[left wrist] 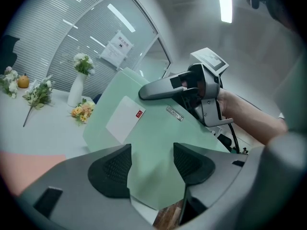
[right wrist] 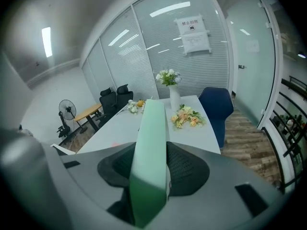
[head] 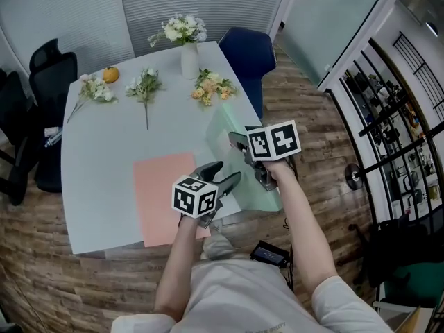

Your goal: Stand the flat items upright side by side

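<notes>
A pale green folder [head: 223,132] is tilted up off the white table [head: 104,151] near its right edge. My right gripper [head: 239,148] is shut on it; in the right gripper view the folder's edge [right wrist: 151,143] runs straight between the pads. In the left gripper view the folder's face [left wrist: 144,128], with a white label [left wrist: 125,119], fills the middle, and the right gripper [left wrist: 144,96] clamps its top. My left gripper [head: 227,171] stands open at the folder's near lower corner; its pads [left wrist: 109,169] stay off the sheet. A pink folder [head: 163,193] lies flat on the table at the near edge.
At the table's far end stand a white vase of flowers [head: 189,54], loose flower bunches [head: 144,85] and an orange [head: 111,75]. A blue chair [head: 246,54] sits beyond the far right corner, black chairs [head: 48,68] at the left. Wooden floor lies past the right edge.
</notes>
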`<control>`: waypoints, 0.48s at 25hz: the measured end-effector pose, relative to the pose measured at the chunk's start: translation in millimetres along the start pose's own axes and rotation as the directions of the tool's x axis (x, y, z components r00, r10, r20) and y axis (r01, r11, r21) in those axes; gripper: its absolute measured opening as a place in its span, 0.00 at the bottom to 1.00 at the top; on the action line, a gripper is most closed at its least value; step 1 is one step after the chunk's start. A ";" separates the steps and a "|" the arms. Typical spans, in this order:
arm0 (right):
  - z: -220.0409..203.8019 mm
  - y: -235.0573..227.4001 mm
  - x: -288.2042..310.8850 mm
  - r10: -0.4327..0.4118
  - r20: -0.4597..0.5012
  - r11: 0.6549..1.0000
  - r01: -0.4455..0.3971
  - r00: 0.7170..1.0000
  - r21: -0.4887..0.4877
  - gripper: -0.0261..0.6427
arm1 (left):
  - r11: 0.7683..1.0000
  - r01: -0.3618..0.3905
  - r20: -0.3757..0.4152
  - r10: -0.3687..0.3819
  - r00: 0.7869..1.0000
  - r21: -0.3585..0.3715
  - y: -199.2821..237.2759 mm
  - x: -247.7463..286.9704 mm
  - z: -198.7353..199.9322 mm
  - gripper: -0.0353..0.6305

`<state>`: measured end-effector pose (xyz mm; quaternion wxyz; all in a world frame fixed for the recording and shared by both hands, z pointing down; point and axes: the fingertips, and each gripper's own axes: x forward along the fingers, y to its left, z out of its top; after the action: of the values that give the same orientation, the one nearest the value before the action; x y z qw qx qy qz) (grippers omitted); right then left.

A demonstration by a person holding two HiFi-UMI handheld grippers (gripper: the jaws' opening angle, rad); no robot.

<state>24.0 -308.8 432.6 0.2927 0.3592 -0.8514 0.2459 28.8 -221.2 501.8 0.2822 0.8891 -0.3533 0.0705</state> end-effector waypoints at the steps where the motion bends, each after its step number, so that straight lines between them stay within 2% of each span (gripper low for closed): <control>1: 2.8 -0.9 -2.2 -0.006 0.016 1.000 0.006 1.000 0.000 0.32 | 1.000 0.000 0.000 0.000 1.000 0.002 -0.6 0.0 0.5 0.46; 8: 20.2 -6.3 -17.2 -0.031 0.140 1.000 0.030 0.990 0.009 0.32 | 1.000 0.003 -0.001 -0.003 1.000 0.011 -6.2 1.8 2.7 0.46; 12: 23.7 -8.7 -24.6 -0.037 0.185 0.999 0.035 0.982 0.013 0.32 | 1.000 0.028 0.003 -0.028 1.000 0.006 -16.3 4.7 4.4 0.46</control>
<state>37.0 -317.6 401.0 0.2148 0.3972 -0.8671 0.2102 42.8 -216.8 492.3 0.2801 0.8948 -0.3413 0.0663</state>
